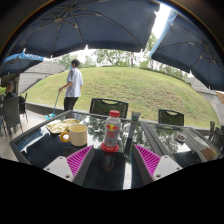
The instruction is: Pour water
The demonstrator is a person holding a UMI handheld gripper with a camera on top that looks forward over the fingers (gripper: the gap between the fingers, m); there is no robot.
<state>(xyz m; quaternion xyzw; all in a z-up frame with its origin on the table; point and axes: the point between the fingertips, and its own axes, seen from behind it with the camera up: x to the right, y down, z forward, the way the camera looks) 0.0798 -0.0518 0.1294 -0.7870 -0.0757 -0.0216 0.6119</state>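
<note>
A clear plastic bottle (112, 132) with a red cap and a red label stands upright on the dark glass table (40, 150). My gripper (113, 152) is open. The bottle stands between the two fingers, with a gap to the magenta pad on either side. A yellow cup (78, 133) stands on the table to the left of the bottle, just beyond the left finger.
A plate with food (55, 127) lies left of the cup. Dark chairs (108, 105) stand along the far side of the table, with another at the far right (171, 117). A person in a white shirt (73, 85) stands on the grass beyond. Umbrellas hang overhead.
</note>
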